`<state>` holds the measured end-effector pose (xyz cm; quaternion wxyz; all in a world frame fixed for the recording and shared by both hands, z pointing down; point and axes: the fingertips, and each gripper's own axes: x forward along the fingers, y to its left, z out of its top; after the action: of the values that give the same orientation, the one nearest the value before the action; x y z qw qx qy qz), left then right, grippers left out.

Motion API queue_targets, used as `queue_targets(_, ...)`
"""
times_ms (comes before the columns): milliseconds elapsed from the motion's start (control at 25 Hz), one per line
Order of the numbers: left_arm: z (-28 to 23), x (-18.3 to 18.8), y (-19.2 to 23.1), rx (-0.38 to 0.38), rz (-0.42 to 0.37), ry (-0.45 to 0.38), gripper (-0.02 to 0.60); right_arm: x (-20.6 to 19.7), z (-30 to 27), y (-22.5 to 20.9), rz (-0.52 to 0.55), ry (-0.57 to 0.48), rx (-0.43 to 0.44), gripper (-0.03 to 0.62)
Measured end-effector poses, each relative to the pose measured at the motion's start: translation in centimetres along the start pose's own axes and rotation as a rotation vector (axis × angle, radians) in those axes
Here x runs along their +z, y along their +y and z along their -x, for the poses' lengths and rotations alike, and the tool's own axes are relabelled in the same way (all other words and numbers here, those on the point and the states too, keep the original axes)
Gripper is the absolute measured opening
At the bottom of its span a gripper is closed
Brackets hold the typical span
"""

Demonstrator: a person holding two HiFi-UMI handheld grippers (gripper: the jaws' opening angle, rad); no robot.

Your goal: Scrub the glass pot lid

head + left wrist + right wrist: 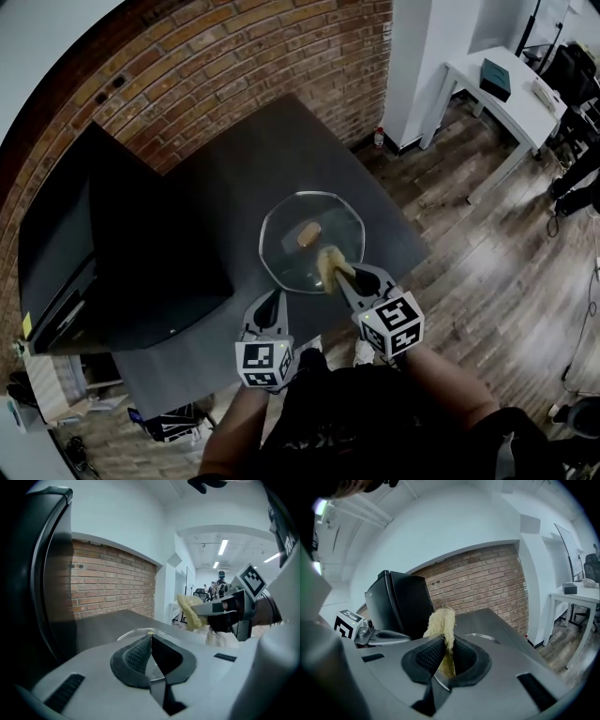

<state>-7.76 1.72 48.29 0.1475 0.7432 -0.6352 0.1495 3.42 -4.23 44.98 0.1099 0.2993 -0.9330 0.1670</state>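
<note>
Right gripper [447,644] fingers [426,656] pinch a fibrous yellow loofah [440,620] over the round glass lid [291,248]; left gripper [151,641] fingers closed.

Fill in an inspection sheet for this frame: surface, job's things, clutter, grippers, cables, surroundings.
Surface: dark grey table, matte.
Job's things: glass pot lid lies flat on the table with its tan knob up; yellow fibre scrubber is over its near edge.
Clutter: black appliance at the table's left.
Grippers: left gripper has its jaws together with nothing between them, by the lid's near rim; right gripper is shut on the scrubber.
Cables: nothing seen on the table.
Surroundings: brick wall, wooden floor, white desk.
</note>
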Motion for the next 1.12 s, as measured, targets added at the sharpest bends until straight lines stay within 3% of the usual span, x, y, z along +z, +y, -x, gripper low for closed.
queue_targets(480, -6.0, -8.0, 4.2, -0.121, -0.034, 0.192, 0.034, -5.6, -7.7, 1.3, 0.002, 0.162, -0.063, 0.048)
queue_targets(1120, -10.8, -13.8, 6.3, -0.159, -0.002, 0.345, 0.034, -13.4, -15.4, 1.8, 0.065, 0.468, -0.096, 0.048)
